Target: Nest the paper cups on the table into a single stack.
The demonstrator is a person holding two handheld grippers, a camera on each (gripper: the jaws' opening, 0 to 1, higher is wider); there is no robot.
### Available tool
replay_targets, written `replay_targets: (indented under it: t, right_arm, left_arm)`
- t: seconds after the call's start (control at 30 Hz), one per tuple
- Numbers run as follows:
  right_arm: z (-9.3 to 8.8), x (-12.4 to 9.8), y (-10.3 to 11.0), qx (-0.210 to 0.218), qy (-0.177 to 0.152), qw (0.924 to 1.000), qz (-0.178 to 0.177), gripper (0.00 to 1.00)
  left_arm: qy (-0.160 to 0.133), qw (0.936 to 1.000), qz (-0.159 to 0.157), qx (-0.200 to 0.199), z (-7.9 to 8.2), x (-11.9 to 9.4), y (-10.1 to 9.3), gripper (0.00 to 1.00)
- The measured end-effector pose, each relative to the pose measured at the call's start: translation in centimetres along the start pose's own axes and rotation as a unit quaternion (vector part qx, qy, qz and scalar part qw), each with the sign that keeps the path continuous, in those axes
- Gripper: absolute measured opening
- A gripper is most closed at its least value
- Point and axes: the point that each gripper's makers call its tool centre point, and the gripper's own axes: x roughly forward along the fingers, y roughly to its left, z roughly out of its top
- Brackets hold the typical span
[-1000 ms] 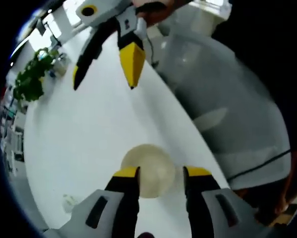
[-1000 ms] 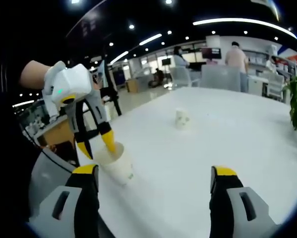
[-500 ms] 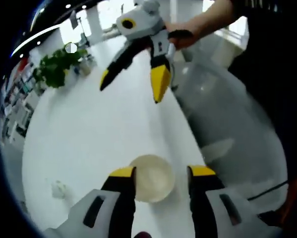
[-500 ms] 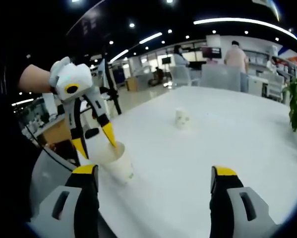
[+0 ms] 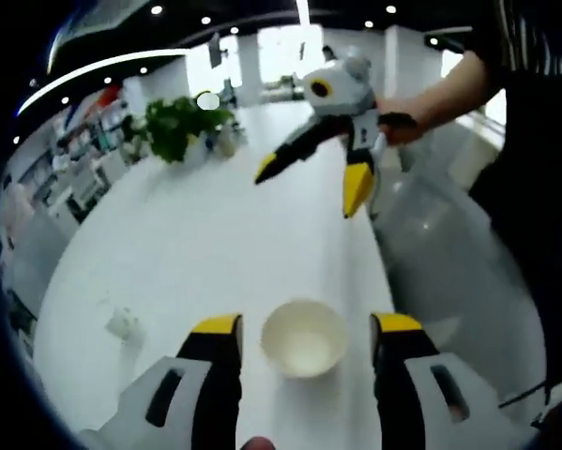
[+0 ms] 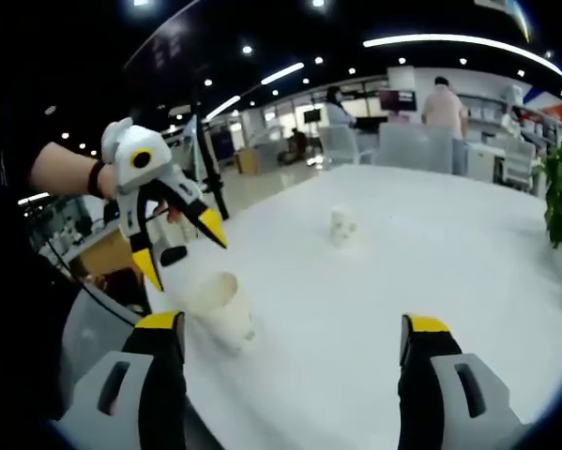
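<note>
White paper cup point(image 5: 304, 337) stood upright on the counter point(image 5: 196, 253) below the spread left hand-held gripper point(image 5: 304, 328), nearer than the spread right hand-held gripper point(image 6: 290, 328).

matt paper cup point(image 5: 304, 338), glossy table point(image 5: 196, 253)

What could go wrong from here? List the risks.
1. The near cup stands close to the table's edge; a nudge from either open gripper could tip it off.
2. The far cup looks crumpled, so it may not nest cleanly.
3. The left gripper hangs above the near cup, holding nothing; coming down off-centre, it could crush the thin rim.
</note>
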Motion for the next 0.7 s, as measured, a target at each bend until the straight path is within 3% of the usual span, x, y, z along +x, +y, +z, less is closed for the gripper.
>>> replay_targets:
  t: [0.3,0.7]
  right_arm:
    - [0.2,0.2,0.1,0.004,-0.004,1.0000,-0.002,0.95]
    - [1.2,0.5,0.2,0.000,-0.011,0.9999,-0.002,0.95]
  left_arm:
    - [-0.053,0.9953,0.066,-0.048,0.4,-1.3,2.4,0.72]
    - [-0.084,0.9879,0.098,-0.086,-0.5,-2.4,2.8,0.88]
